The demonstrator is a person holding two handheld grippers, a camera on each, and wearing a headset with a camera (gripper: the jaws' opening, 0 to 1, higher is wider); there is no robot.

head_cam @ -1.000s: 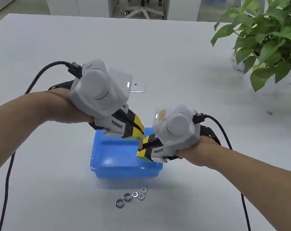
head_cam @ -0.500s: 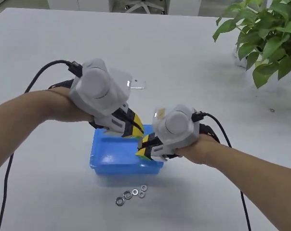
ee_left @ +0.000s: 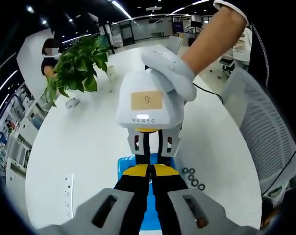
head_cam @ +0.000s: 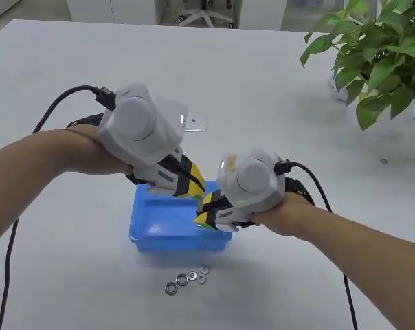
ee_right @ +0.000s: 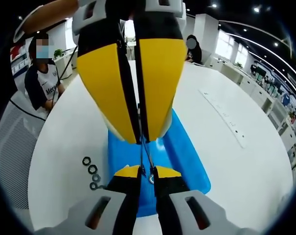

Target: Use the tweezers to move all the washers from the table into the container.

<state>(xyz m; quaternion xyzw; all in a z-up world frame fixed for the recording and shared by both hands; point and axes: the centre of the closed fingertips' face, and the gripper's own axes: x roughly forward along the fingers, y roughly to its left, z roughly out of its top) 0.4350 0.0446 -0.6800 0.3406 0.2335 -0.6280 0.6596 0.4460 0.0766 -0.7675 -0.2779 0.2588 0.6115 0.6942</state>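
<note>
A white worktop (head_cam: 276, 82) carries a bright blue container (head_cam: 156, 230) and a small cluster of silver washers (head_cam: 187, 278). The left gripper (head_cam: 194, 187) and right gripper (head_cam: 206, 214) have pale grey bodies; their fingers (head_cam: 185, 175) are yellow with black bands. The tweezers (ee_right: 144, 147) are bare silver metal. The cables (head_cam: 75, 89) are black. A potted plant (head_cam: 379, 62) has green leaves.

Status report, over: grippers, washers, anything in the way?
Left gripper shut on tweezers over blue container. Right gripper at tweezer tips, grip unclear. Washers clustered on table beside container. Nothing in the way.
</note>
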